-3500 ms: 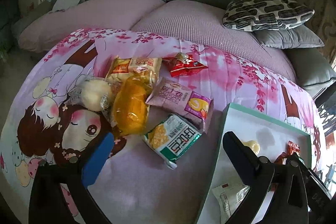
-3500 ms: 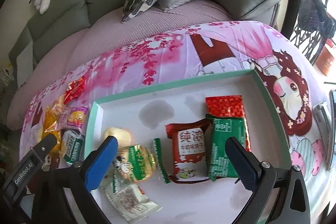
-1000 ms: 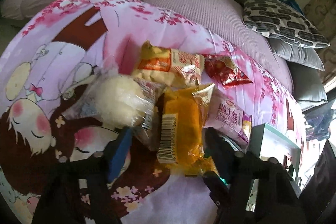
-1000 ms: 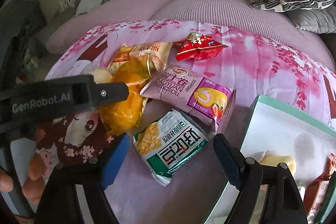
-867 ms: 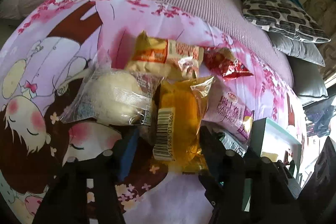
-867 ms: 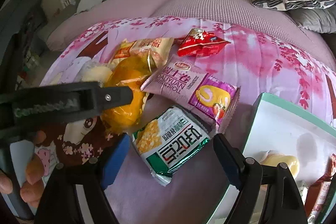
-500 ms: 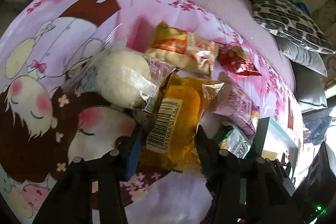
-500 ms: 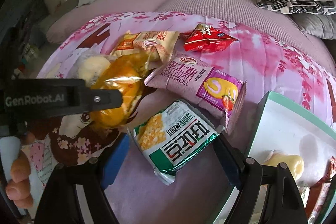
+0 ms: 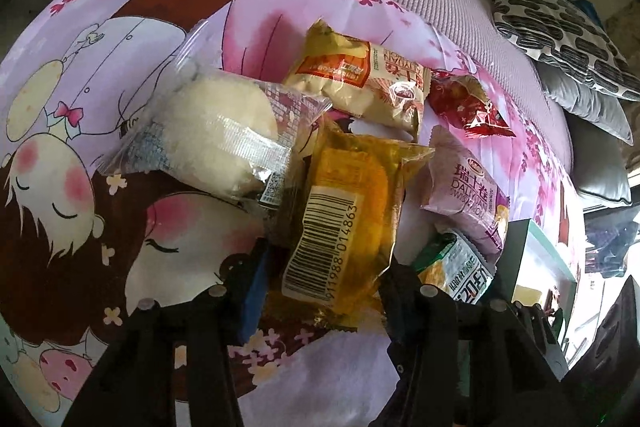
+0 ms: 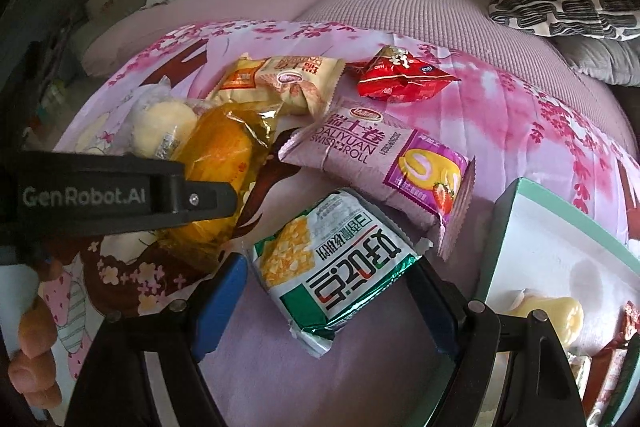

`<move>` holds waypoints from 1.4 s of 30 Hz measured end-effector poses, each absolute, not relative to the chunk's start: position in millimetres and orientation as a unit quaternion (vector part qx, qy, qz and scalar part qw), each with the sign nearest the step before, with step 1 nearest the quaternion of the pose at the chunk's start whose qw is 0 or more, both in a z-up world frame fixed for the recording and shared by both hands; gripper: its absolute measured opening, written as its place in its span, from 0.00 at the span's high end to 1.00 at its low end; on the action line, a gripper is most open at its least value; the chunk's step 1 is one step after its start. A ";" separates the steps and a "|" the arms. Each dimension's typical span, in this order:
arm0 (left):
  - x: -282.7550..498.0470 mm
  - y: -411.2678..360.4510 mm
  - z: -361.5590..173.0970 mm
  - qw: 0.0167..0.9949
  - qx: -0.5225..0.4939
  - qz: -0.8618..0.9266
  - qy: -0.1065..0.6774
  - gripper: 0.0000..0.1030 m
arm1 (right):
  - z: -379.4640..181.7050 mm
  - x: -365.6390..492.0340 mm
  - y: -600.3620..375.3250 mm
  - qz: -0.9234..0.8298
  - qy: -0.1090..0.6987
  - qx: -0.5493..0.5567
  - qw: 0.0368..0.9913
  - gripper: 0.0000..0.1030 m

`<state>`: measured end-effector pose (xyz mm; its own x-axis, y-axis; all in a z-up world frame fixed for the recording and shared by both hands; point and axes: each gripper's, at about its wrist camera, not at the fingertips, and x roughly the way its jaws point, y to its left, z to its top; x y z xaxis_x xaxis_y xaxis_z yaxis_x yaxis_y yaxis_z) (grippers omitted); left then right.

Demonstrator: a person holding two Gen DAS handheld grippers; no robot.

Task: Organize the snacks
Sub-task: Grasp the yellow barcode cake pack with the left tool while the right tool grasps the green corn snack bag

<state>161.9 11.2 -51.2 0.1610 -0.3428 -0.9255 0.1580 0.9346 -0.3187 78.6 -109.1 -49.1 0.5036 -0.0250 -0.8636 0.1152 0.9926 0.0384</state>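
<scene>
Left gripper (image 9: 320, 279) pinched on the yellow cake packet (image 9: 348, 223), jaws opening slightly yet pads pressed against the wrapper, barcode side up, amid the heap on the pink cartoon blanket (image 9: 80, 163). Right gripper (image 10: 332, 291) spread wide, astride the green corn snack bag (image 10: 332, 263) without squeezing it. Beside it, the teal-rimmed white tray (image 10: 560, 247), holding a pale yellow bun (image 10: 548, 311) and red-wrapped packets (image 10: 616, 355) at the picture's edge; purple Swiss roll pack (image 10: 384, 163) outside it.
</scene>
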 end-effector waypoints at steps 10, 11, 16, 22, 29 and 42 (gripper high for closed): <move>162.3 10.3 -52.4 0.759 -0.069 -0.164 0.626 0.48 | -52.4 78.9 -105.8 -0.043 0.499 0.035 0.865 0.18; 162.2 10.3 -52.3 0.759 -0.069 -0.164 0.626 0.48 | -52.4 78.7 -105.5 -0.044 0.499 0.035 0.865 0.18; 163.4 8.0 -53.3 0.759 -0.069 -0.164 0.626 0.48 | -51.5 78.2 -106.5 -0.045 0.495 0.040 0.867 0.20; 162.4 9.0 -52.8 0.759 -0.067 -0.164 0.626 0.48 | -50.5 76.4 -109.5 -0.052 0.492 0.047 0.868 0.27; 162.7 7.1 -51.3 0.762 -0.056 -0.163 0.624 0.51 | -48.8 74.7 -111.8 -0.054 0.490 0.057 0.868 0.31; 156.7 8.1 -33.9 0.775 -0.055 -0.164 0.608 0.57 | -34.3 63.8 -116.7 -0.058 0.489 0.081 0.867 0.38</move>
<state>156.7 8.1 -33.9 0.2073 -0.3214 -0.9240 0.1878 0.9400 -0.2848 63.8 -116.7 -34.3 0.5158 -0.0204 -0.8565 0.1793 0.9802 0.0846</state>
